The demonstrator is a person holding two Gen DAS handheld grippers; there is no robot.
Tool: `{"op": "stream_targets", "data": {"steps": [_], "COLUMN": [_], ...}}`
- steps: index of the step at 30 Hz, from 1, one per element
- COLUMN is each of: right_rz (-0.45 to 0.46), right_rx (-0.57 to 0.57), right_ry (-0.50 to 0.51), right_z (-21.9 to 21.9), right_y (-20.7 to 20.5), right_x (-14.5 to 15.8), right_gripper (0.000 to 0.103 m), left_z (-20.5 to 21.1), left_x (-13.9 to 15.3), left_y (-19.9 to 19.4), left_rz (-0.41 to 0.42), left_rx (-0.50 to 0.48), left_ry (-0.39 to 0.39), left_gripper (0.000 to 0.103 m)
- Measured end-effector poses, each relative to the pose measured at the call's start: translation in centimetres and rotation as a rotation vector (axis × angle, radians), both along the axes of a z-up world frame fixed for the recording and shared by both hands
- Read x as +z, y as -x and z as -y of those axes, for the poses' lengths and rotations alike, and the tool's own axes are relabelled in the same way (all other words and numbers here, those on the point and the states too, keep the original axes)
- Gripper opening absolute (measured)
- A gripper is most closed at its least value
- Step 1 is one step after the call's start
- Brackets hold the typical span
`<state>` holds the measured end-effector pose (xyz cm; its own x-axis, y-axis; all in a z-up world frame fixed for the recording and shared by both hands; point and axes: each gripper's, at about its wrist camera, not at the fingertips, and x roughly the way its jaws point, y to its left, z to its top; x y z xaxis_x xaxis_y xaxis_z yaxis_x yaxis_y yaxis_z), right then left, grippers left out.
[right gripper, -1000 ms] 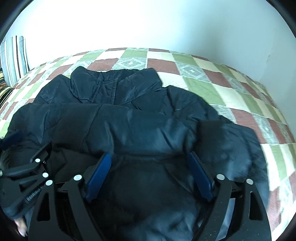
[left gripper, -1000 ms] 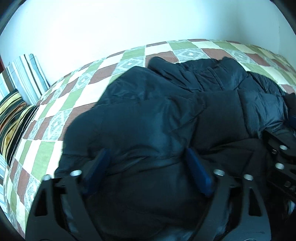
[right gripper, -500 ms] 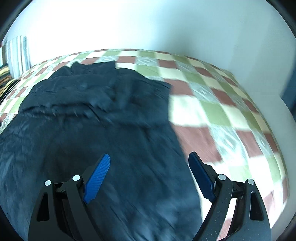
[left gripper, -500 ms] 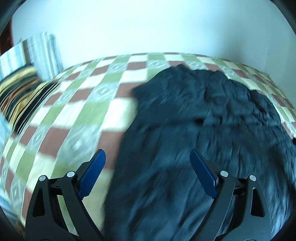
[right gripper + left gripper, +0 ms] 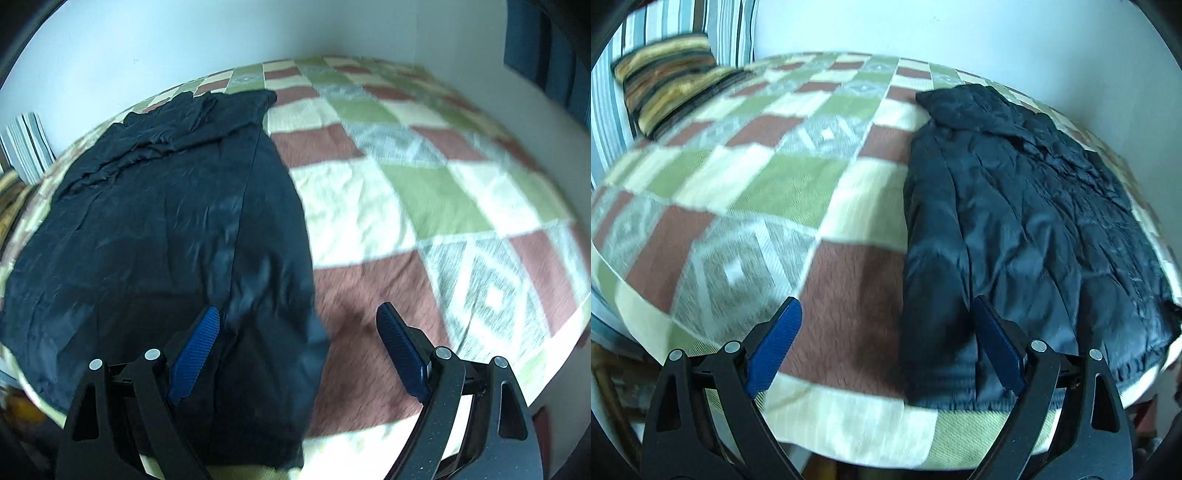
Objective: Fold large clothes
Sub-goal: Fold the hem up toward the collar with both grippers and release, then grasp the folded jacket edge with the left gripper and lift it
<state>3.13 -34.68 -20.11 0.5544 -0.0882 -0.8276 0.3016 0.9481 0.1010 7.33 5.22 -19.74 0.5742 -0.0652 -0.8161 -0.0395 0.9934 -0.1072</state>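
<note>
While both tools hang above the near edge of the bed, the left gripper [image 5: 884, 343] stands with its blue-padded jaws wide apart and nothing between them; under it lies a brown square of the checked green, cream and brown bedspread [image 5: 775, 177], and its right pad sits over the near left hem of the dark navy padded jacket [image 5: 1015, 229]. The right gripper [image 5: 297, 345] is likewise spread wide and empty (its left pad over the jacket's [image 5: 155, 221] near right corner, its right pad over bare bedspread [image 5: 424, 192]).

The jacket lies flat on the bed, lengthwise from the near edge toward the wall, its ribbed hem close to the bed's front edge and reaching over it at one corner. It looks folded in on itself into a long, fairly narrow shape. Further back its collar end is rumpled into creases.

Beyond, at the far left, a brown and gold striped cushion [image 5: 668, 77] leans on a blue and white striped pillow [image 5: 605, 107] by the pale wall [image 5: 960, 33].
</note>
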Motion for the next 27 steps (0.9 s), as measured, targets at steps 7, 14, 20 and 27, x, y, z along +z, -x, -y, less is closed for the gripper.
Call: {"op": "stream_targets", "data": {"steps": [7, 14, 20, 27], "right_rz": [0.014, 0.028, 0.045, 0.087], "right_rx": [0.049, 0.065, 0.054, 0.051], "right_ry": [-0.050, -0.096, -0.155, -0.194], "right_z": [-1.9, -2.9, -2.6, -2.7], "right_y": [0.9, 1.5, 2.1, 2.9], "right_x": [-0.6, -0.7, -0.6, -0.1], "right_gripper": [0.085, 0.057, 0.038, 0.017], "left_z": [-0.2, 1.1, 2.1, 2.6], "left_x": [-1.3, -1.6, -1.7, -1.1], "left_y": [0.8, 1.2, 1.3, 1.6], "left_rz": [-0.026, -0.014, -0.028, -0.015], "left_rx": [0.000, -0.061, -0.135, -0.163], "left_ry": [0.109, 0.095, 0.194, 0.213], "left_gripper": [0.092, 0.090, 0.047, 0.013]}}
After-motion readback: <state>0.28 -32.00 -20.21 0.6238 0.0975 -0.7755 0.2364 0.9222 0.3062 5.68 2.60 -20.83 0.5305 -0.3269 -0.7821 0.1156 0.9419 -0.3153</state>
